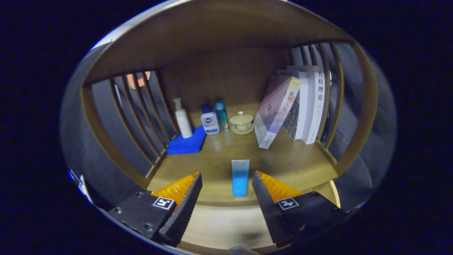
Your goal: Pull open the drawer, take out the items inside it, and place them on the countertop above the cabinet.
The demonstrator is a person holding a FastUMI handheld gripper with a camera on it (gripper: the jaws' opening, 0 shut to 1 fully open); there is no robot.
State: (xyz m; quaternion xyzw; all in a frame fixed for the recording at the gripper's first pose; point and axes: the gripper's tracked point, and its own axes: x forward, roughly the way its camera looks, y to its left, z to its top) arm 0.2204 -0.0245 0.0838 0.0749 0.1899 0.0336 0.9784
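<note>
- Gripper view: the gripper (226,184) hangs with its fingers spread wide, pressing on nothing.
- A blue tube (240,177) stands upright, cap down, on the wooden countertop (212,166), near the front edge, seen in the gap between the fingertips and touching neither.
- Farther back sit a white pump bottle (183,119) on a blue cloth (187,143), a small bottle (210,120), a teal bottle (222,114) and a lidded cup (242,122).
- Books (293,106) lean at the right, by the slatted side (332,99).
</note>
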